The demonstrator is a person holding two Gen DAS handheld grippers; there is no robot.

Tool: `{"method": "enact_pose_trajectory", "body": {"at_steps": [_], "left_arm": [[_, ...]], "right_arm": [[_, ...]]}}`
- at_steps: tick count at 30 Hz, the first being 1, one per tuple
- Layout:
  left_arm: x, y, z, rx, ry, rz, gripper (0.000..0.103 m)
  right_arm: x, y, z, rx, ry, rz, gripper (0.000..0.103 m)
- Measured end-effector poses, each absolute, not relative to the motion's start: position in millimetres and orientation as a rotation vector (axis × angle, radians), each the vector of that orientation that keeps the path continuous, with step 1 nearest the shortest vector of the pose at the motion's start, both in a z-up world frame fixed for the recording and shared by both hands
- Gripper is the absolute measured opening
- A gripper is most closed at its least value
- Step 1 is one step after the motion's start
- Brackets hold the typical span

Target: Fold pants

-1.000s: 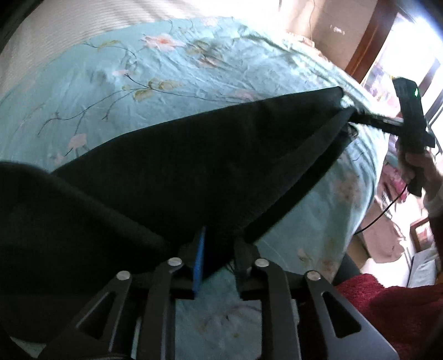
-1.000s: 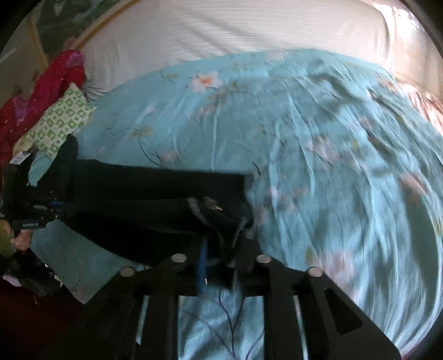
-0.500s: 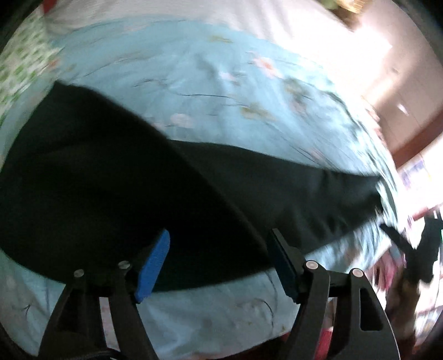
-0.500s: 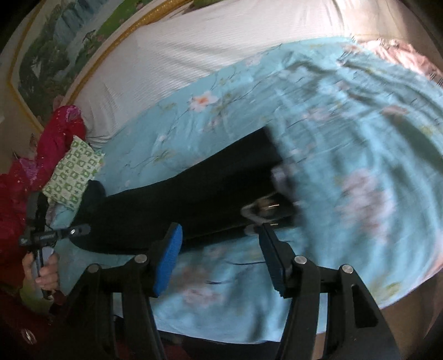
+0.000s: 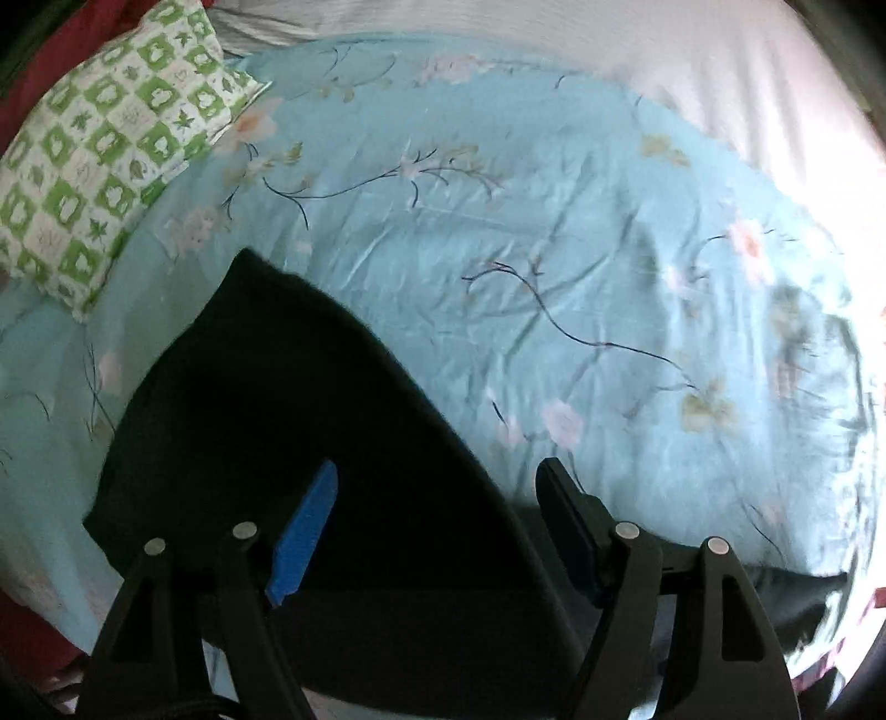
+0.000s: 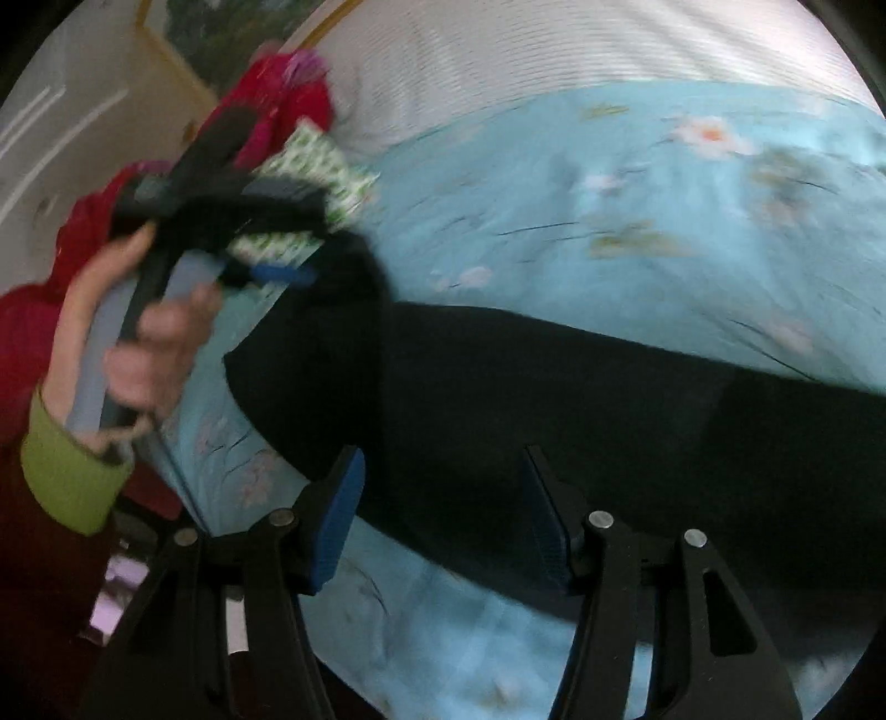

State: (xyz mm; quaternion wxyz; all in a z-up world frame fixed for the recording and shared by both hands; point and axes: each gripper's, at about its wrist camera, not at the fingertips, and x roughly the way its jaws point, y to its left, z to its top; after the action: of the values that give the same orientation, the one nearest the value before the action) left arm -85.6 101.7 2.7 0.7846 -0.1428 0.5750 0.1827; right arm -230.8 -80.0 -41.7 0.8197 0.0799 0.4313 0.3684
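Black pants (image 5: 288, 421) lie flat on the light blue floral bedspread (image 5: 554, 249), near the bed's front edge. In the right wrist view they (image 6: 554, 399) stretch across the middle as a long dark band. My left gripper (image 5: 437, 498) is open and empty, hovering over the pants' end. My right gripper (image 6: 443, 482) is open and empty, over the pants' middle. The left gripper also shows in the right wrist view (image 6: 221, 221), held by a hand above the pants' left end.
A green and white checked pillow (image 5: 94, 160) lies at the bedspread's left corner. White striped bedding (image 5: 609, 50) covers the far side. Red fabric (image 6: 277, 105) is piled beyond the pillow. The bed's front edge runs just under both grippers.
Both grippers have let go of the pants and opened. The pants, held stretched a second ago, now lie on the bed. Both grippers have swung to the left along the pants.
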Motion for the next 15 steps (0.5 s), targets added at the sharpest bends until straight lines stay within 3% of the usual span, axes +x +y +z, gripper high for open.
{"method": "enact_pose_trajectory", "body": {"at_steps": [6,8,9,10,12,15], "left_arm": [[-60,97,-22,-0.177,1.347,0.455,0.073],[-59,97,-31,-0.139,1.367,0.455,0.053],[-61,99,-37,-0.141,1.384,0.442,0.022],[-65,102,-40,-0.155,1.396,0.432,0.01],[-78,111,-38,-0.204,1.355,0.409,0.007],[-118,126,-15,-0.318,1.218,0.353,0.004]], "right_arm": [[-207,-32,-61,0.073,0.971,0.852,0.059],[-202,-25,-66,0.053,0.984,0.863,0.059],[-201,-23,-67,0.039,0.982,0.865,0.054],[-203,-22,-66,0.02,0.977,0.867,0.048],[-204,-17,-64,-0.027,0.974,0.876,0.015],[-211,-15,-52,-0.059,0.933,0.893,0.007]]}}
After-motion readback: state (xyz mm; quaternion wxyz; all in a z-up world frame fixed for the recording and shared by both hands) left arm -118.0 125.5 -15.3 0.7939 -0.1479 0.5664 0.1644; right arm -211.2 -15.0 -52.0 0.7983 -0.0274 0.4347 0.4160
